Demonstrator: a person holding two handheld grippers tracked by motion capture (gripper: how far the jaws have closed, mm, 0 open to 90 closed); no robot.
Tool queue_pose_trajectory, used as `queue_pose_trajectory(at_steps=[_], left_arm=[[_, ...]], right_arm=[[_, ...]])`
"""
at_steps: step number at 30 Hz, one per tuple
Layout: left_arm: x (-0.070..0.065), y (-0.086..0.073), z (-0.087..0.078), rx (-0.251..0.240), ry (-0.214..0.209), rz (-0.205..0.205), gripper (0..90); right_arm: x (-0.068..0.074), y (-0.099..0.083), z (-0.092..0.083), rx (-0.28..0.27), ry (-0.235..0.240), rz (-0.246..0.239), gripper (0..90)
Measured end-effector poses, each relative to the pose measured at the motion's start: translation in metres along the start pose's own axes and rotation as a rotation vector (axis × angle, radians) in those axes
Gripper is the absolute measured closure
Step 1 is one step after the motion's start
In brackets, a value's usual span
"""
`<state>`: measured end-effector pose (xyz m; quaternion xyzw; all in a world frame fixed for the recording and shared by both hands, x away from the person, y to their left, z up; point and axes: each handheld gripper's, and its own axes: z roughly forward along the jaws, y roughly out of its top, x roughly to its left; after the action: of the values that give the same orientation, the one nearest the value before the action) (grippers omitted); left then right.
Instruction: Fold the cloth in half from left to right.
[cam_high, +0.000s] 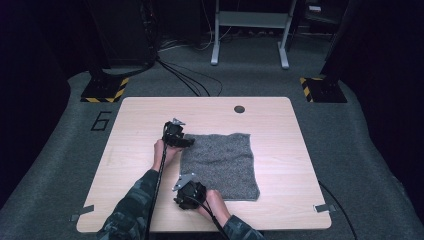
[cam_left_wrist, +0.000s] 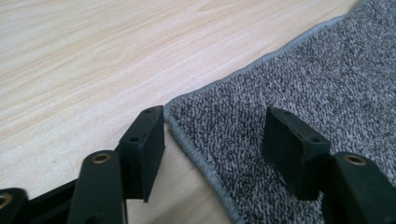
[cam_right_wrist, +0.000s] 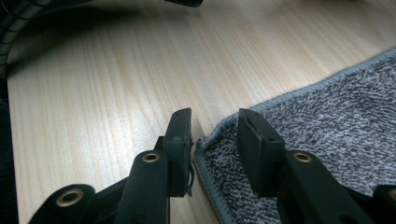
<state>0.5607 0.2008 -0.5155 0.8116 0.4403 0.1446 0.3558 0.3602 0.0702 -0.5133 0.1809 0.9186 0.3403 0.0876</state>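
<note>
A grey towel (cam_high: 220, 165) lies flat on the wooden surface (cam_high: 140, 125), right of its middle and nearer the front edge. The left gripper (cam_left_wrist: 212, 140) straddles the towel's far left corner, fingers (cam_left_wrist: 144, 144) apart, not pressing. The right gripper (cam_right_wrist: 215, 140) straddles the near left corner, fingers (cam_right_wrist: 180, 140) narrowly apart around the hem, not yet clamped.

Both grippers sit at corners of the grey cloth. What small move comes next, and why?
Probably finish closing both. The left gripper and right gripper each straddle a corner of the cloth, one jaw over the table, one over the fabric, with gaps at the hem. The cloth lies flat, so nothing is pinched yet.
</note>
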Motion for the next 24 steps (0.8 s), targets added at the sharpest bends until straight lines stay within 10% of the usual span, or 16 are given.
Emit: queue_pose_trajectory(at_steps=[14, 24], left_arm=[[-0.006, -0.002, 0.0, -0.024, 0.042, 0.015, 80.8], [-0.014, -0.002, 0.002, -0.036, 0.05, -0.003, 86.9]], right_arm=[[0.002, -0.006, -0.002, -0.022, -0.014, 0.034, 84.3], [0.005, -0.02, -0.01, -0.086, -0.027, 0.062, 87.9]])
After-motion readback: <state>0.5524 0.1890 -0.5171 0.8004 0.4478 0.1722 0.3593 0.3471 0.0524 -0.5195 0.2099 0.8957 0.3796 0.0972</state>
